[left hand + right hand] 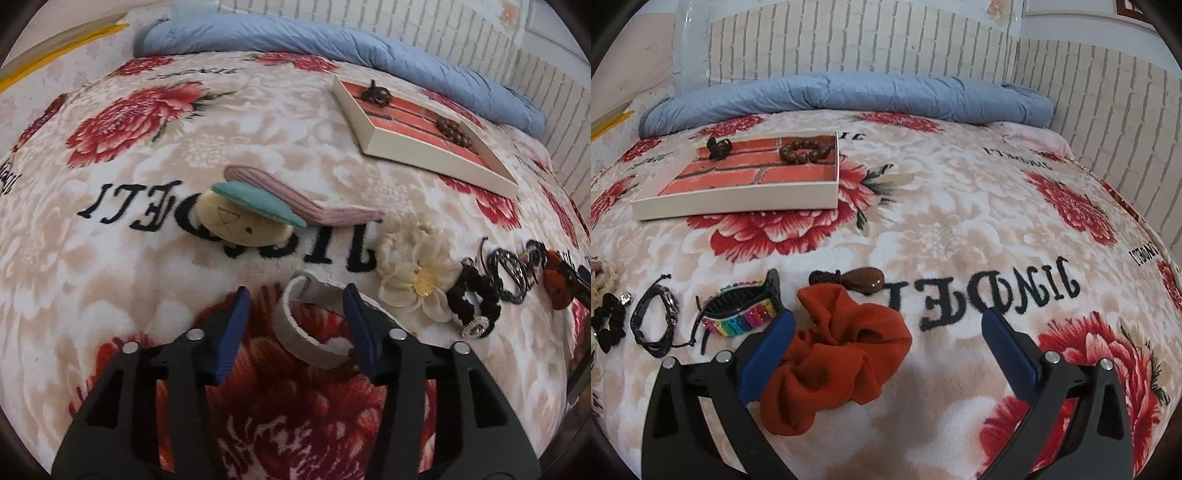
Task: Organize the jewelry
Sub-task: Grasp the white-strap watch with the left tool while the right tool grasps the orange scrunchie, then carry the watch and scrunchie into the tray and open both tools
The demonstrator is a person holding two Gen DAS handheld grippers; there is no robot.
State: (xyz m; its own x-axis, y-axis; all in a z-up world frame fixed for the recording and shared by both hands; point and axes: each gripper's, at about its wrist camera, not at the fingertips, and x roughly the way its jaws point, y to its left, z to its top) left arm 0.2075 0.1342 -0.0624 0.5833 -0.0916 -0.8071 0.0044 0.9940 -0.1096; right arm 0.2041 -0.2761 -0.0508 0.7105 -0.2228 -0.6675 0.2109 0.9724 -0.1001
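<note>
Bed [960, 229] under a floral blanket, jewelry and hair pieces laid in a loose row across it. Left tool [295, 310] spread wide, low over the blanket, with a white cuff bracelet [306, 332] lying between its blue fingers [232, 332], the right finger just beside or touching the cuff's rim, hard to tell which. Just past the cuff, a plush hair clip [243, 218] with a teal cap and a pink ribbed piece [314, 203] behind it. To the right, a cream flower scrunchie [417, 273], then a black scrunchie [472, 299], a black cord bracelet [513, 273] and the orange scrunchie [557, 284] near the frame's edge. Right tool [886, 325] likewise spread, nothing pinched, its left finger [768, 362] resting against the orange scrunchie [834, 354], which lies crumpled between the fingers, nearer the left one. Beyond that scrunchie, a brown teardrop pendant [864, 280] on a dark cord; left of it, a rainbow beaded band [738, 314], the black cord bracelet [653, 321] and the black scrunchie [607, 325]. Farther back, well apart from the row, a shallow white box [738, 199] lined with a red brick print, holding a brown bead bracelet [805, 151] at its far right and a small dark knotted piece [716, 147] at its far left. Rolled blue quilt [849, 96] along the bed's far edge, against a pale brick-pattern wall [849, 40].
</note>
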